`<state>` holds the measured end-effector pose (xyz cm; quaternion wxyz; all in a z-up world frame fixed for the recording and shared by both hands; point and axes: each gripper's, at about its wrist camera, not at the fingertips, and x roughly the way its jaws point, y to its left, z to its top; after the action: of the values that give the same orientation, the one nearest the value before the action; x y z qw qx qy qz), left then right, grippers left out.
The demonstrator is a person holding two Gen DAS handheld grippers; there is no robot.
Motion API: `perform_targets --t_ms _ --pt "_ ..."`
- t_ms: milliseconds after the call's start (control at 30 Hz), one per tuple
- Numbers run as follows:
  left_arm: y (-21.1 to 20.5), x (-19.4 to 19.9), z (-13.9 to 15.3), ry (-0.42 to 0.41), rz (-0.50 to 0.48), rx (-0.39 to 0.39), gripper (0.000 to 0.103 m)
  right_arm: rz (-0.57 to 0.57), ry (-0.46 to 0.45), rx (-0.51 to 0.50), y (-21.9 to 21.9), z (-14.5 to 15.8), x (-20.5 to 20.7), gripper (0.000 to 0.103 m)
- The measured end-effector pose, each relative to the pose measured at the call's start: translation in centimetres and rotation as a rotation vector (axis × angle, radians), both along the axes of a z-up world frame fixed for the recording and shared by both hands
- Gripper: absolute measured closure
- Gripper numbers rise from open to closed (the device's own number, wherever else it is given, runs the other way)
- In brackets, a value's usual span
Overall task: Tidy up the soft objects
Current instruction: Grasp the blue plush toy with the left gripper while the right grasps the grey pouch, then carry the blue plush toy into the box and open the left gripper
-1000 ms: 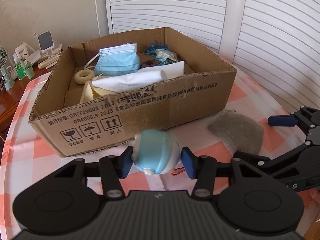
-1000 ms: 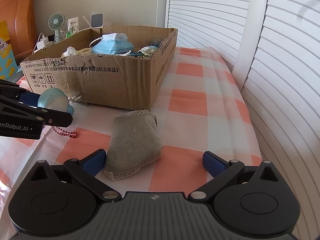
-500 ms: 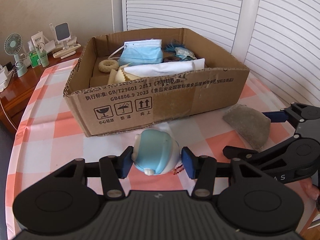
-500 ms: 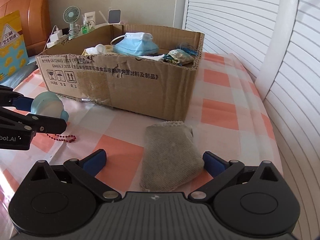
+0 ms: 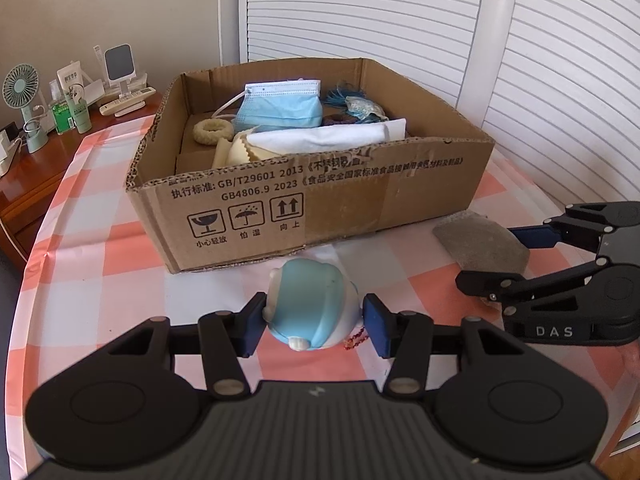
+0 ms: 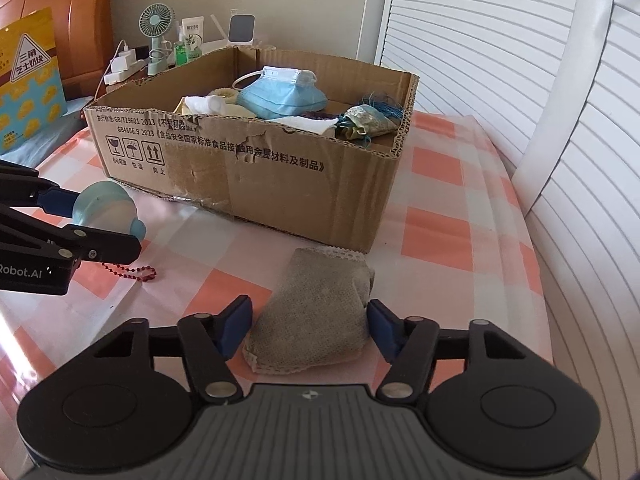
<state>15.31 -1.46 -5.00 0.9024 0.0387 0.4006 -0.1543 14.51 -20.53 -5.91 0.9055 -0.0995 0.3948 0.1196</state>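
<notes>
The tabletop [image 6: 440, 236] in front of me wears a checked cloth of orange, white and pale squares, with white louvred doors along its right edge. On it, toward the far edge, sits the open cardboard box [image 5: 360, 200], its printed long wall facing me. Inside I can see a blue face mask [image 5: 280, 110] near the back wall, a folded white cloth [image 5: 320, 140] along the front wall, a cream knitted ring [image 5: 212, 131] toward the left wall, and a blue-fringed little pouch [image 6: 370, 120] in the right back corner.

Next in size is the grey mesh pad [image 6: 316, 320], lying flat on the cloth just in front of the box's near right corner. My right tongs [image 6: 308, 328] straddle it, blue tips set on either side with a slight gap at each, so they stand open around the pad and have no grip on it.

My left tongs [image 5: 314, 320] are closed on the round blue-and-white plush toy [image 5: 310, 308], both blue pads pressed against its sides, just in front of the box's front wall near its left half. A red bead chain [image 6: 132, 271] trails from the toy onto the cloth.

Beyond the tabletop's left edge, a wooden side cabinet [image 5: 24, 184] holds a small green fan [image 6: 157, 28].
</notes>
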Motion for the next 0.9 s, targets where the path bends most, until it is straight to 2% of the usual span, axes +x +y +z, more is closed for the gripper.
perform_targets --t_ms 133,400,733,900 --pt "0.0 0.1 0.0 0.002 -0.003 0.0 0.052 -0.008 -0.003 -0.008 -0.1 0.1 0.2 0.043" --pt "-0.1 0.0 0.5 0.005 -0.03 0.007 0.053 -0.001 -0.011 0.013 -0.5 0.6 -0.1 0.06" --pt "0.3 -1.3 2.5 0.002 -0.097 -0.003 0.053 0.031 -0.027 0.066 -1.7 2.8 -1.8 0.062" --pt "0.6 -1.9 4.6 -0.018 -0.131 -0.009 0.054 0.059 -0.056 0.078 -2.0 4.5 -3.0 0.062"
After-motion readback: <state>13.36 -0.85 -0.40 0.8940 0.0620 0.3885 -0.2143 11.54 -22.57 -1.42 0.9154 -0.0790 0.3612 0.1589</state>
